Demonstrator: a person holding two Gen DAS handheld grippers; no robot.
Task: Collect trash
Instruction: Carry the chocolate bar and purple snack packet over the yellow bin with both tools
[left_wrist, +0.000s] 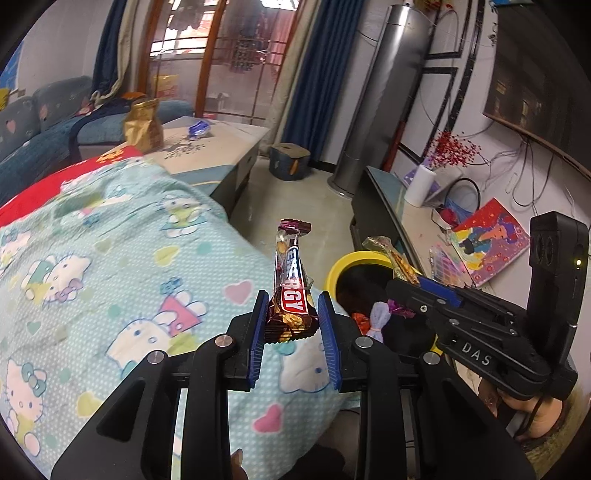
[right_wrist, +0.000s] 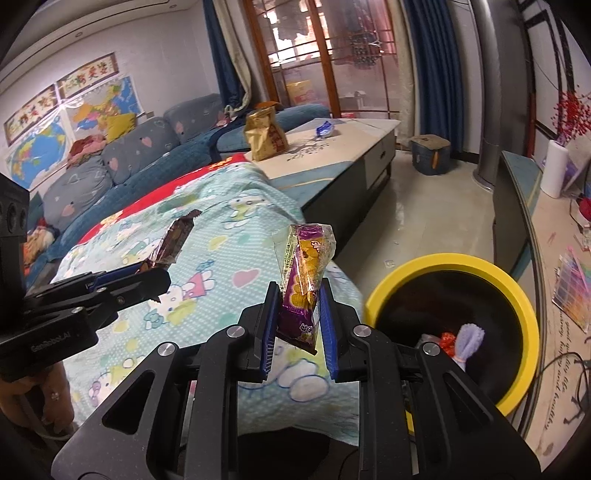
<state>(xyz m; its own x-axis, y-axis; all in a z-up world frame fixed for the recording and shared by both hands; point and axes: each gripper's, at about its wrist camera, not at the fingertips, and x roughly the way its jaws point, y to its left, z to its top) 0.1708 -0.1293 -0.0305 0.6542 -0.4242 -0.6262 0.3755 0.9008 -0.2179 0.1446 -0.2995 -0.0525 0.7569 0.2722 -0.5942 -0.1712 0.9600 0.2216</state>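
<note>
My left gripper (left_wrist: 291, 314) is shut on a brown energy bar wrapper (left_wrist: 290, 291) and holds it upright above the Hello Kitty cloth (left_wrist: 110, 266). My right gripper (right_wrist: 297, 310) is shut on a purple and yellow snack wrapper (right_wrist: 304, 280), held just left of the yellow-rimmed bin (right_wrist: 524, 314). The bin also shows in the left wrist view (left_wrist: 343, 264), with the right gripper (left_wrist: 399, 284) over its rim. The left gripper (right_wrist: 162, 275) with its wrapper (right_wrist: 173, 236) shows at the left of the right wrist view. The bin holds small scraps (right_wrist: 467, 339).
A gold bag (right_wrist: 264, 134) and a blue wrapper (right_wrist: 325, 129) lie on the coffee table (right_wrist: 369, 144) beyond the cloth. A sofa (right_wrist: 129, 158) runs along the left. A TV stand (right_wrist: 517, 195) with a paper roll (right_wrist: 554, 173) lines the right. A stool (right_wrist: 430, 153) stands on the floor.
</note>
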